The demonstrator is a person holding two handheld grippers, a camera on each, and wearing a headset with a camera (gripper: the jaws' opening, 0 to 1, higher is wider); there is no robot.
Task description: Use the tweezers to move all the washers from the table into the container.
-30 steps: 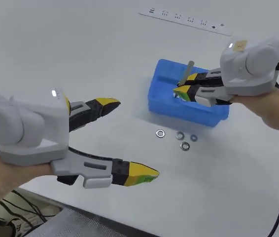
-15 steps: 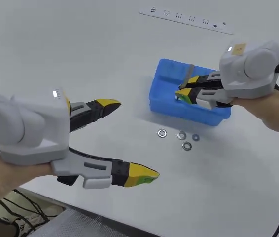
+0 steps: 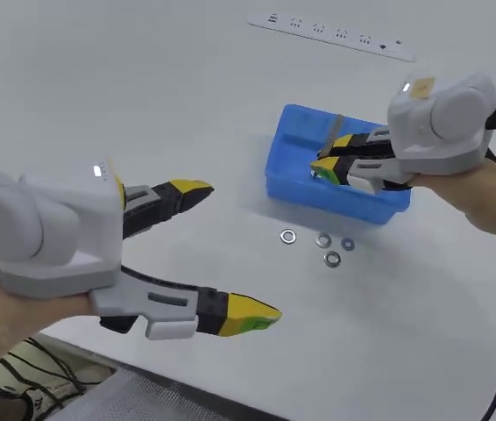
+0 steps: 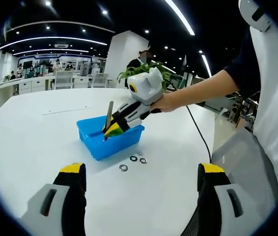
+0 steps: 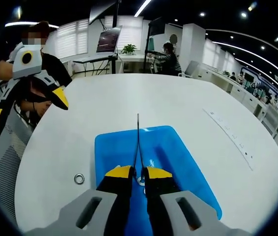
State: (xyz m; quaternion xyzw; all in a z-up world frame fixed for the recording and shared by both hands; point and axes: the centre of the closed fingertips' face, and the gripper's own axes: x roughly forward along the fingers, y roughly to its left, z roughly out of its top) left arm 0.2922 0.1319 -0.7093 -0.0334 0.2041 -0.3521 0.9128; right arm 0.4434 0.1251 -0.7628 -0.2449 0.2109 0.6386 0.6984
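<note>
Washers [image 3: 322,241], four of them, sit on the table [image 3: 99,88] just beside the container [image 3: 294,189]. Your right gripper [image 3: 322,167] is clamped on the tweezers [image 3: 335,130] over it, and your left gripper [image 3: 237,248] is wide open, empty. Looks like drop-off; next, go pinch one.

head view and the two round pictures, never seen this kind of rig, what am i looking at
No robot here: a person's hands hold two white tools, each ending in a yellow-tipped claw. The head view comes from a headset camera looking down; each round picture comes from a camera riding on one claw. The left claw is open, holding nothing. The right claw is shut on thin metal tweezers at the blue plastic container. Four small metal washers lie on the white table beside it.
</note>
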